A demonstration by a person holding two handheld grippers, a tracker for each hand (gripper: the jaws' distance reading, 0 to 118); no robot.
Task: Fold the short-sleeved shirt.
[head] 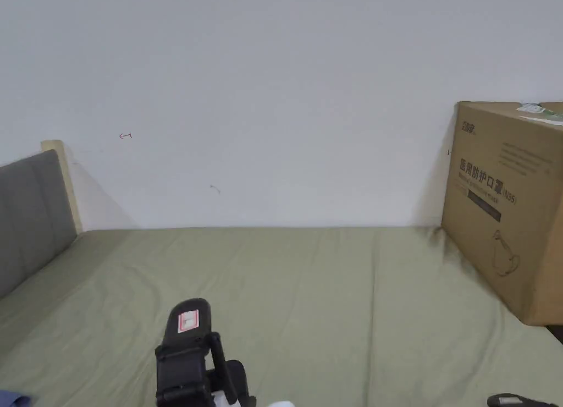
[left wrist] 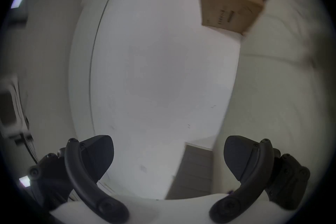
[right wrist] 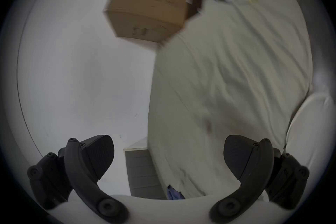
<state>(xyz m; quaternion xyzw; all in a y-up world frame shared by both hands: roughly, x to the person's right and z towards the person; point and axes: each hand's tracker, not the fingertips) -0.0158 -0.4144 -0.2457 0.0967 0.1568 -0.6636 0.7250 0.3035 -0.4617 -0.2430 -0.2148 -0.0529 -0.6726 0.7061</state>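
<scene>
A small patch of blue cloth (head: 14,398) peeks in at the bottom left corner of the head view, lying on the green bed sheet (head: 308,292). The same blue cloth (right wrist: 174,194) appears low in the right gripper view, near the grey headboard (right wrist: 143,173). My left gripper (left wrist: 168,157) is open, its jaws wide apart with nothing between them, facing the white wall. My right gripper (right wrist: 168,157) is open too, empty, held over the sheet. A black gripper housing (head: 189,353) rises from the bottom edge of the head view; its jaws are hidden.
A large cardboard box (head: 511,204) stands on the bed at the right, against the white wall (head: 275,94). The padded grey headboard (head: 30,215) closes the left end. The sheet between them is flat with faint creases. Another dark gripper part (head: 519,401) shows at the bottom right.
</scene>
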